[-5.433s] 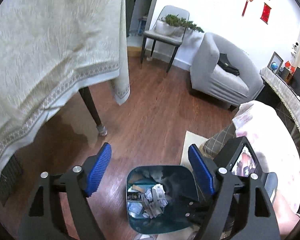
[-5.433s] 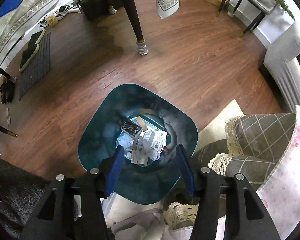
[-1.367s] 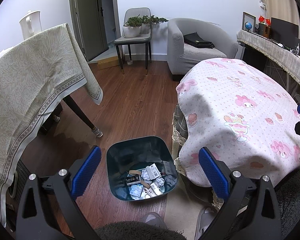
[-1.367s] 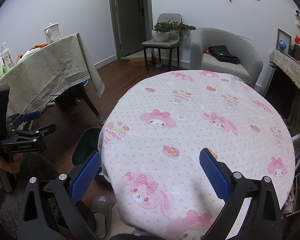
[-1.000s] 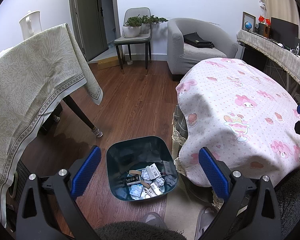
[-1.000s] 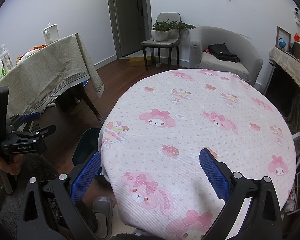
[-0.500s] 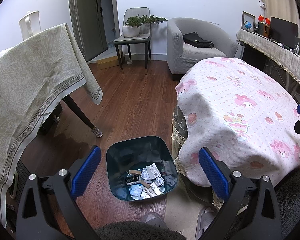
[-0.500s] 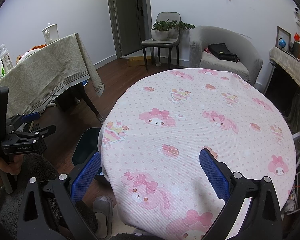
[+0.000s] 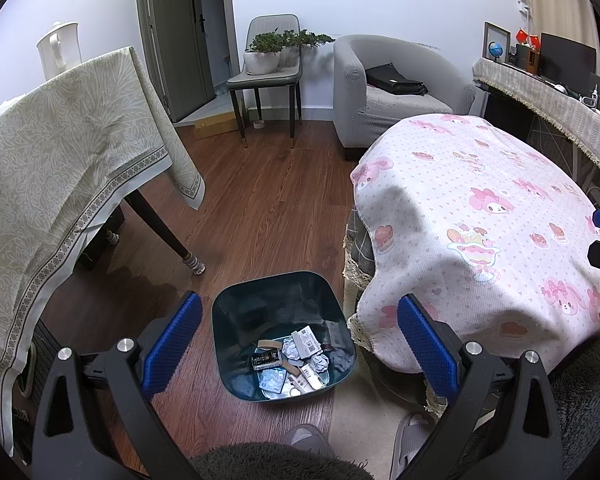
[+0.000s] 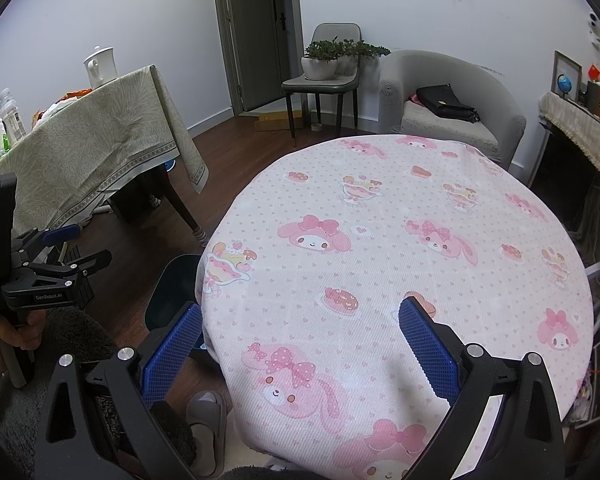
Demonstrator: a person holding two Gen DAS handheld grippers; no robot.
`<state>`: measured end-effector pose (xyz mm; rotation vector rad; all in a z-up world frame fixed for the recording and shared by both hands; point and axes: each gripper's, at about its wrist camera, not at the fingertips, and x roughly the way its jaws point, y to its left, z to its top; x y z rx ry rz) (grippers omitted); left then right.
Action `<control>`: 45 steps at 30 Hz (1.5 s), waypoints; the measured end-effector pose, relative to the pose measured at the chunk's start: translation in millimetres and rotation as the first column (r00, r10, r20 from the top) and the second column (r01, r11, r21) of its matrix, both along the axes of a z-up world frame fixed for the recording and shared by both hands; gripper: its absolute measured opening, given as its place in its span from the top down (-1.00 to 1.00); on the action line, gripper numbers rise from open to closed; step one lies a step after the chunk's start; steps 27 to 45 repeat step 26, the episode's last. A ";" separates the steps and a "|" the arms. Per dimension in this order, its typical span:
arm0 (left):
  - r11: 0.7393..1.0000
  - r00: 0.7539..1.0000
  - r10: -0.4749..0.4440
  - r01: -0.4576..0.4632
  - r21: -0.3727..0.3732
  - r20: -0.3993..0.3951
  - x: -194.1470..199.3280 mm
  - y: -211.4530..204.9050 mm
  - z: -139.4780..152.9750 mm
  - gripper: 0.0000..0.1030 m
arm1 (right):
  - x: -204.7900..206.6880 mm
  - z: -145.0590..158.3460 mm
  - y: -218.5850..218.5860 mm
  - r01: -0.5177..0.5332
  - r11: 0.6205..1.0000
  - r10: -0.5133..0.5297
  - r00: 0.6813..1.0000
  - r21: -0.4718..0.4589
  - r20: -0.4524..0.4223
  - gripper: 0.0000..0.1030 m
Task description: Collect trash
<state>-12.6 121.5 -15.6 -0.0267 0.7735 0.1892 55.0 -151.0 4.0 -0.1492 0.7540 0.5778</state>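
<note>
A dark teal trash bin [image 9: 236, 320] stands on the wood floor beside the round table. Crumpled paper, wrappers and small boxes [image 9: 296, 356] lie at its bottom. My left gripper [image 9: 300, 340] is open and empty, held high above the bin. My right gripper [image 10: 300, 340] is open and empty, above the near edge of the round table with the pink cartoon cloth [image 10: 400, 248]. The bin's edge [image 10: 172, 288] shows left of the table in the right wrist view. The left gripper [image 10: 72, 248] also shows there at the far left.
A table with a beige cloth [image 9: 60, 152] stands on the left, its dark leg [image 9: 168, 236] near the bin. A grey armchair [image 9: 396, 92] and a chair with plants [image 9: 272, 64] stand at the back. Slippered feet [image 9: 308, 436] are below the bin.
Five seconds ago both grippers were low over the bin. Both have since risen and the right one has swung over the round table. Nothing has moved in the last second.
</note>
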 end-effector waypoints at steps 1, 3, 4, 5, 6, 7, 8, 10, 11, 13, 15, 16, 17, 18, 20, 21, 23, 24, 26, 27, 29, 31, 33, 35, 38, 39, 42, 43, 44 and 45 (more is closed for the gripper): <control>1.000 1.000 0.000 0.000 0.000 0.000 0.0 -0.1 0.1 -0.93 | 0.1 0.3 0.0 0.000 1.000 0.000 1.000 0.001 0.000 -0.93; 1.000 1.000 0.000 0.000 0.000 0.000 0.1 -0.3 -0.2 -0.93 | 0.1 0.1 -0.1 0.001 1.000 -0.001 1.000 0.001 0.000 -0.93; 1.000 1.000 0.000 0.000 0.001 0.000 0.0 -0.4 0.0 -0.93 | 0.1 0.2 0.0 0.001 1.000 -0.001 1.000 0.001 0.000 -0.93; 1.000 1.000 0.000 0.000 0.001 0.000 0.0 -0.5 0.0 -0.93 | 0.2 0.4 0.0 0.001 1.000 -0.001 1.000 0.001 0.000 -0.93; 1.000 1.000 0.000 0.000 0.001 0.000 -0.1 -0.7 0.0 -0.93 | 0.2 0.1 -0.1 0.001 1.000 -0.001 1.000 0.002 -0.001 -0.93; 1.000 1.000 0.000 0.000 0.001 0.000 0.0 -0.8 0.1 -0.93 | 0.3 0.4 0.0 0.001 1.000 -0.001 1.000 0.002 -0.001 -0.93; 1.000 1.000 -0.002 0.002 0.001 0.000 -0.1 -0.7 0.0 -0.93 | 0.3 0.4 0.0 0.001 1.000 -0.001 1.000 0.001 0.000 -0.93; 1.000 1.000 -0.005 0.005 0.001 0.001 -0.2 -1.2 -0.6 -0.93 | 0.4 0.3 0.0 0.000 1.000 0.000 1.000 0.001 -0.001 -0.93; 1.000 1.000 -0.007 0.007 0.001 0.001 -0.1 -1.3 -1.1 -0.93 | 0.4 0.2 -0.1 0.000 1.000 0.000 1.000 0.001 -0.001 -0.93; 1.000 1.000 -0.010 0.010 0.002 0.001 -0.1 -0.7 -1.7 -0.93 | 0.4 0.3 -0.1 0.001 1.000 -0.001 1.000 0.001 -0.001 -0.93; 1.000 1.000 -0.014 0.014 0.001 0.001 -0.2 -0.2 -2.1 -0.93 | 0.3 0.2 -0.1 0.001 1.000 -0.001 1.000 0.001 -0.001 -0.93; 1.000 1.000 -0.015 0.015 0.002 0.002 -0.3 -0.1 -2.1 -0.93 | 0.5 0.5 0.0 0.001 1.000 -0.001 1.000 0.001 -0.001 -0.93; 1.000 1.000 -0.013 0.013 0.004 0.001 -0.2 0.1 -2.1 -0.93 | 0.5 0.5 0.0 0.001 1.000 -0.001 1.000 0.001 -0.001 -0.93; 1.000 1.000 -0.010 0.010 0.004 -0.001 0.0 0.1 -2.2 -0.93 | 0.6 0.3 -0.2 0.001 1.000 -0.001 1.000 0.001 -0.001 -0.93; 1.000 1.000 -0.008 0.008 0.001 -0.008 1.2 1.0 -3.0 -0.93 | 0.6 0.6 -0.1 0.001 1.000 -0.001 1.000 0.001 -0.001 -0.93; 1.000 1.000 -0.006 0.006 0.002 -0.009 1.7 2.0 -2.6 -0.93 | 0.6 0.6 -0.1 0.001 1.000 -0.001 1.000 0.001 -0.001 -0.93; 1.000 1.000 -0.006 0.006 0.003 -0.009 1.3 3.1 -1.8 -0.93 | 0.7 0.7 -0.1 0.001 1.000 -0.001 1.000 0.001 -0.001 -0.93; 1.000 1.000 -0.005 0.005 0.006 -0.008 1.5 3.2 -1.7 -0.93 | 0.7 0.6 -0.1 0.001 1.000 -0.001 1.000 0.001 -0.001 -0.93; 1.000 1.000 -0.007 0.007 0.009 -0.009 2.3 3.1 -2.4 -0.93 | 0.8 0.4 -0.2 0.001 1.000 -0.001 1.000 0.000 -0.001 -0.93; 1.000 1.000 -0.007 0.007 0.009 -0.009 2.3 3.1 -2.4 -0.93 | 0.8 0.4 -0.2 0.001 1.000 -0.001 1.000 0.000 -0.001 -0.93; 1.000 1.000 -0.007 0.007 0.009 -0.009 2.3 3.1 -2.4 -0.93 | 0.8 0.4 -0.2 0.001 1.000 -0.001 1.000 0.000 -0.001 -0.93; 1.000 1.000 -0.007 0.007 0.009 -0.009 2.3 3.1 -2.4 -0.93 | 0.8 0.4 -0.2 0.001 1.000 -0.001 1.000 0.000 -0.001 -0.93; 1.000 1.000 -0.007 0.007 0.009 -0.009 2.3 3.1 -2.4 -0.93 | 0.8 0.4 -0.2 0.001 1.000 -0.001 1.000 0.000 -0.001 -0.93; 1.000 1.000 -0.007 0.007 0.009 -0.009 2.3 3.1 -2.4 -0.93 | 0.8 0.4 -0.2 0.001 1.000 -0.001 1.000 0.000 -0.001 -0.93; 1.000 1.000 -0.007 0.007 0.009 -0.009 2.3 3.1 -2.4 -0.93 | 0.8 0.4 -0.2 0.001 1.000 -0.001 1.000 0.000 -0.001 -0.93; 1.000 1.000 -0.007 0.007 0.009 -0.009 2.3 3.1 -2.4 -0.93 | 0.8 0.4 -0.2 0.001 1.000 -0.001 1.000 0.000 -0.001 -0.93; 1.000 1.000 -0.007 0.007 0.009 -0.009 2.3 3.1 -2.4 -0.93 | 0.8 0.4 -0.2 0.001 1.000 -0.001 1.000 0.000 -0.001 -0.93; 1.000 1.000 -0.007 0.007 0.009 -0.009 2.3 3.1 -2.4 -0.93 | 0.8 0.4 -0.2 0.001 1.000 -0.001 1.000 0.000 -0.001 -0.93; 1.000 1.000 -0.007 0.007 0.009 -0.009 2.3 3.1 -2.4 -0.93 | 0.8 0.4 -0.2 0.001 1.000 -0.001 1.000 0.000 -0.001 -0.93; 1.000 1.000 -0.007 0.007 0.009 -0.009 2.3 3.1 -2.4 -0.93 | 0.8 0.4 -0.2 0.001 1.000 -0.001 1.000 0.000 -0.001 -0.93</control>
